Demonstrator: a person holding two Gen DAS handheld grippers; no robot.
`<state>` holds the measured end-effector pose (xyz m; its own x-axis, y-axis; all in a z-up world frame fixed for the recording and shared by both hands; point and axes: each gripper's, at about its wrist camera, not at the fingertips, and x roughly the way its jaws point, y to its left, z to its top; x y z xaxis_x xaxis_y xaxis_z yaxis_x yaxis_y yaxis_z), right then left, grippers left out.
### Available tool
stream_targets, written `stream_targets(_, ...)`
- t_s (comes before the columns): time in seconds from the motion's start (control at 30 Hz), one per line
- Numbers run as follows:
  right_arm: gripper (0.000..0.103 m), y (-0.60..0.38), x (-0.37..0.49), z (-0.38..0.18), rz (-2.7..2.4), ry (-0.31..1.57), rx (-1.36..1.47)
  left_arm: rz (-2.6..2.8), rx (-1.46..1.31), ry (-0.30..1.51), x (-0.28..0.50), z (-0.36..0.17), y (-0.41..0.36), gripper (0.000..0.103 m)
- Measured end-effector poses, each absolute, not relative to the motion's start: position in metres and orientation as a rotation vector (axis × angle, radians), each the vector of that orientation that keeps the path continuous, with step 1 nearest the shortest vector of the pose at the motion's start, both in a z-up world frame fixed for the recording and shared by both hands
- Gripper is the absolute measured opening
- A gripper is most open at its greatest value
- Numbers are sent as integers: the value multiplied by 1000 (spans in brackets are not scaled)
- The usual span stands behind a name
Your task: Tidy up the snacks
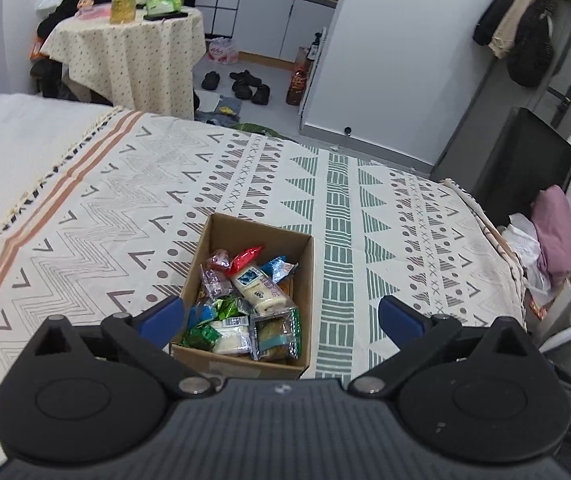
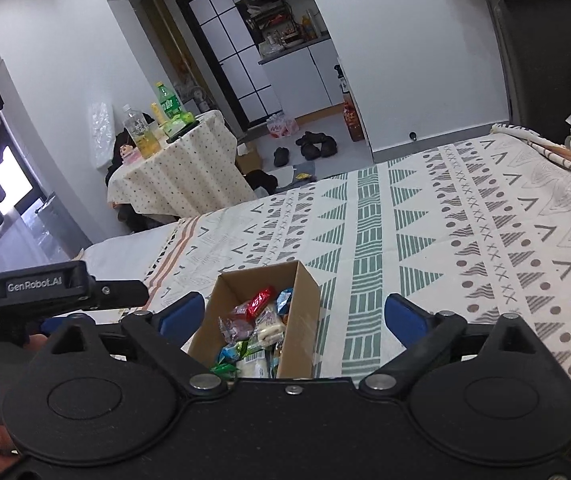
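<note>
An open cardboard box [image 1: 301, 264] stands on the patterned bedspread [image 1: 125, 208]. It holds several wrapped snacks: a red packet [image 1: 246, 258], a blue packet [image 1: 281, 267], a cream tube-shaped packet [image 1: 255, 286], green foil packets [image 1: 225, 309] and clear-wrapped cakes [image 1: 273, 332]. My left gripper [image 1: 281, 316] is open and empty, above the box's near end. The box also shows in the right wrist view [image 2: 305, 320], with the red packet [image 2: 260, 298] on top. My right gripper [image 2: 293, 316] is open and empty over the box. The left gripper's body [image 2: 45, 288] shows at that view's left edge.
A small round table [image 1: 125, 48] with bottles and a green packet stands beyond the bed. Shoes [image 1: 245, 84] lie on the floor. A black chair [image 1: 525, 160] and a pink cloth [image 1: 553, 232] are at the bed's right. The bedspread [image 2: 485, 240] spreads wide around the box.
</note>
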<state>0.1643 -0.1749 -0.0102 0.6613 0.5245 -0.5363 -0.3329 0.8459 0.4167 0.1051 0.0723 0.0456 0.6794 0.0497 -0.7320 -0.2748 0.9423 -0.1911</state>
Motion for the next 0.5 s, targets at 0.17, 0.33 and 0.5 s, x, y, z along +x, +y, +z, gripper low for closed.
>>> stream_targets(0.17,103,-179,149,-5,498,689,288,181,-275,786,84,55,73,103)
stream_targets(0.33,103,-184,132,3,491,684,275,186,-260,770,64,63,76,103)
stream_targets(0.5,103,-190,117,9,491,683,262,180,-237,763,46,67,76,103)
